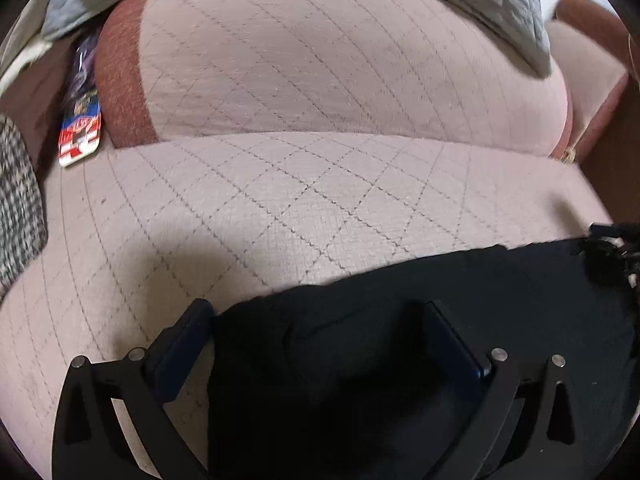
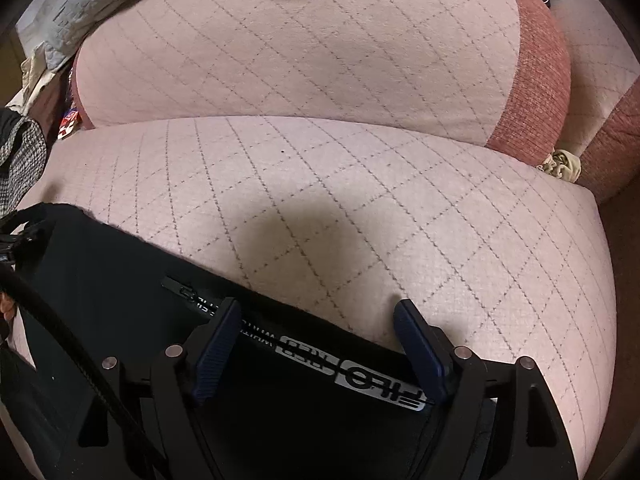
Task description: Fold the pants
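Black pants [image 1: 460,300] lie on a pink quilted sofa seat [image 1: 260,208] along its near edge. My left gripper [image 1: 320,316] is open, its two blue-padded fingers spread over the pants' left part, with the left finger [image 1: 188,340] at the cloth's edge. In the right wrist view the pants [image 2: 112,272] show a zipper and a white logo band [image 2: 360,376]. My right gripper [image 2: 320,320] is open over that band at the pants' right end, with the right finger [image 2: 420,344] beside the cloth's edge. Neither gripper pinches cloth.
The sofa backrest [image 1: 320,60] rises behind, with a rust-red stripe [image 1: 124,80]. A grey quilted blanket [image 1: 500,12] drapes over its top. A red-white-blue packet [image 1: 80,128] sits in the left gap. A houndstooth cloth [image 1: 16,200] lies far left. A beige crumpled item [image 2: 560,164] lies right.
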The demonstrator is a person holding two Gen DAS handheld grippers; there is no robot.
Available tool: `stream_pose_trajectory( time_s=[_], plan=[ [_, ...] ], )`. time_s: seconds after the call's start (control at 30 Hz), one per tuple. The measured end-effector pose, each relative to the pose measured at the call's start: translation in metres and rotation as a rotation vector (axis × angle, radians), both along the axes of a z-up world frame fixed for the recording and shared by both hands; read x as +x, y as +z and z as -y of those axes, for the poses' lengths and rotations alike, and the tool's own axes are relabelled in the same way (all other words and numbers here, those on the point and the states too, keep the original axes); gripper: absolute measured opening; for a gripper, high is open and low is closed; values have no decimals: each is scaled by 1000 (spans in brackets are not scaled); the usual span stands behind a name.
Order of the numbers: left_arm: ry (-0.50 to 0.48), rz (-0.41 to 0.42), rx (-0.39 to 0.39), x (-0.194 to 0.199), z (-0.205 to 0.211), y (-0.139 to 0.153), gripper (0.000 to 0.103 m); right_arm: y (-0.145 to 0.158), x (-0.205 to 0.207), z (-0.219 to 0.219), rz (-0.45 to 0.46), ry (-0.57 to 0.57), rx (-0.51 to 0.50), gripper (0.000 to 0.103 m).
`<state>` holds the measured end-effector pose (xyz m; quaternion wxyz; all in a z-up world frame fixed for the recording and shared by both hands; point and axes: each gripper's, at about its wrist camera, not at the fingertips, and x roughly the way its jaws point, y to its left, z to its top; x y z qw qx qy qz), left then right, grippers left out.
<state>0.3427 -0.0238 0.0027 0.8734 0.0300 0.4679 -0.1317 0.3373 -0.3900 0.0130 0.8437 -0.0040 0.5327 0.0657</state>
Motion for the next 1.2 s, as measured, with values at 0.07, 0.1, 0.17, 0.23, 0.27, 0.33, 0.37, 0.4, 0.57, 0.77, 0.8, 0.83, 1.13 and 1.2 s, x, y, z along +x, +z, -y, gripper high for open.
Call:
stream_pose_trajectory(
  time_s=[0.07, 0.1, 0.17, 0.23, 0.27, 0.33, 0.37, 0.4, 0.57, 0.77, 0.8, 0.83, 1.13, 1.2],
  plan=[
    [4, -7, 2, 2, 1, 0, 103, 2, -2, -3, -8, 19, 33, 83],
    [0, -20, 8, 3, 1, 0, 103, 2, -4, -9, -16, 48, 37, 80],
    [-21, -15, 20, -1, 2, 5, 63, 1, -7, -18, -13, 77, -5, 61],
    [-53, -32, -31, -2, -2, 13, 9, 8, -8, -24, -27, 82, 19, 26],
    [-63, -63, -73, -1, -5, 15, 10, 11, -8, -26, -26, 72, 14, 16],
    [-61, -44, -59, -3, -4, 21, 10, 15, -7, -27, -32, 49, -9, 10],
    [-67, -32, -48, -7, -3, 24, 10, 16, -8, -28, -27, 41, -18, 9],
    [-69, -25, -45, -9, -1, 28, 10, 21, -12, -30, -17, 29, -26, 9],
    [-80, 31, -14, -29, 1, 50, 10, 48, -30, -34, 20, 2, -37, 8],
    [-92, 122, -46, -78, -6, 92, 10, 86, -88, -46, 75, -26, -31, 7],
    [-95, 136, -50, -87, -7, 97, 10, 93, -103, -47, 83, -28, -26, 7],
    [-100, 151, -55, -98, -10, 103, 10, 96, -113, -48, 88, -29, -23, 7],
    [-155, 269, -12, -227, -34, 112, 11, 96, -240, -67, 61, -32, 63, 6],
    [-176, 281, 24, -260, -36, 101, 13, 82, -271, -71, 31, -37, 82, 6]
  ],
)
